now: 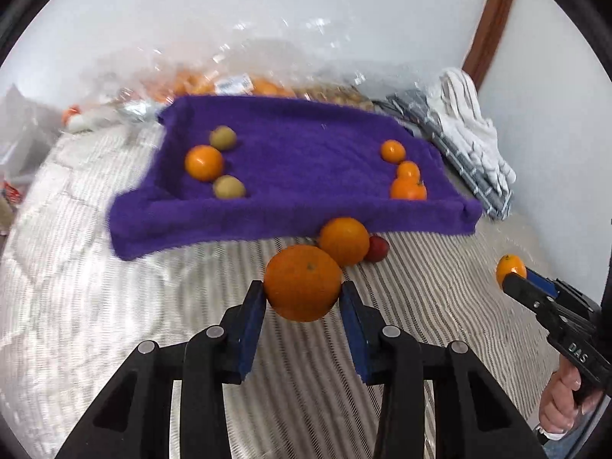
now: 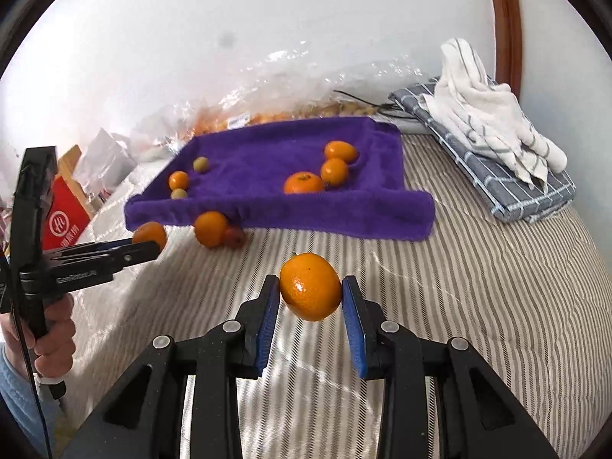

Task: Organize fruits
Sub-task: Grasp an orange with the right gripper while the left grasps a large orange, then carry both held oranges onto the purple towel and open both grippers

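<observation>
My left gripper (image 1: 303, 293) is shut on a large orange (image 1: 302, 283), held above the striped bed short of the purple towel tray (image 1: 290, 225). My right gripper (image 2: 310, 293) is shut on a small mandarin (image 2: 310, 287), also above the bed; it shows in the left wrist view (image 1: 510, 269) at the right. On the tray's left lie an orange (image 1: 203, 162) and two green fruits (image 1: 228, 186); on its right lie three small mandarins (image 1: 407, 188). A loose orange (image 1: 343, 241) and a small red fruit (image 1: 378, 248) lie on the bed at the tray's front edge.
Folded towels (image 2: 493, 130) lie on the bed at the right. Clear plastic bags of fruit (image 2: 267, 114) sit behind the tray against the white wall. A red box (image 2: 67, 218) stands at the left. The striped bedcover (image 2: 459, 287) spreads in front.
</observation>
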Tool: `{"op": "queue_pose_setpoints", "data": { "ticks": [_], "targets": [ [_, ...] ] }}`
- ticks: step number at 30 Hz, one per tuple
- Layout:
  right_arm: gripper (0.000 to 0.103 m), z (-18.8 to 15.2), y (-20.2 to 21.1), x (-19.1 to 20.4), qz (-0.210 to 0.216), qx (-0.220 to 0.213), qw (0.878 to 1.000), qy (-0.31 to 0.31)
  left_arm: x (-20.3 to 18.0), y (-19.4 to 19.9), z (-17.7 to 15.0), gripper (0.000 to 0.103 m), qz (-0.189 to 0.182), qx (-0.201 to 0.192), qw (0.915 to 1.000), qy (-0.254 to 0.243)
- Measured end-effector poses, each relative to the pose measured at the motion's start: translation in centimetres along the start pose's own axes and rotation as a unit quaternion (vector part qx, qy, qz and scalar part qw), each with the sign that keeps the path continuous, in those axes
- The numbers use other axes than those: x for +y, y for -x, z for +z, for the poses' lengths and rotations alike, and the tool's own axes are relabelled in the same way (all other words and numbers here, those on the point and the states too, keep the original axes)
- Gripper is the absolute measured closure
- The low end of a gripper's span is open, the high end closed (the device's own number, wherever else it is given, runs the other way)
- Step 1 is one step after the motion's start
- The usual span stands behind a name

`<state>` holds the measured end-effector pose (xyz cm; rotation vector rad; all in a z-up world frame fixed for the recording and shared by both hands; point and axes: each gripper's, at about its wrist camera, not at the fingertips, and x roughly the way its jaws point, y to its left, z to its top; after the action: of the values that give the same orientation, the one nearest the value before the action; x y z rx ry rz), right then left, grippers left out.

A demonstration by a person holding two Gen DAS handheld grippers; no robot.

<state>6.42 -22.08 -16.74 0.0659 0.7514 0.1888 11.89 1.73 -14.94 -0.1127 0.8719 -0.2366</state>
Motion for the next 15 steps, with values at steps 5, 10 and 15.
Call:
{"op": "queue_pose_setpoints", "data": {
  "ticks": [5,10,15],
  "targets": [
    [0.07,1.7,0.6,0.6,0.003,-0.014,1.0,-0.003,1.4,3.2,1.3,0.065,-0.002,-0.033,0.9992,0.023],
    [0.07,4.4,1.1,0.8,-0.004,-0.03,1.0,-0.005,2.1,5.8,3.5,0.065,-0.015,-0.065,0.9971,0.036],
    [0.07,7.7,0.8,0.6,-0.013,-0.058,0.998,-0.01,2.7,6.9,6.0,0.065,-0.003,-0.095,0.9947,0.037]
  ]
}}
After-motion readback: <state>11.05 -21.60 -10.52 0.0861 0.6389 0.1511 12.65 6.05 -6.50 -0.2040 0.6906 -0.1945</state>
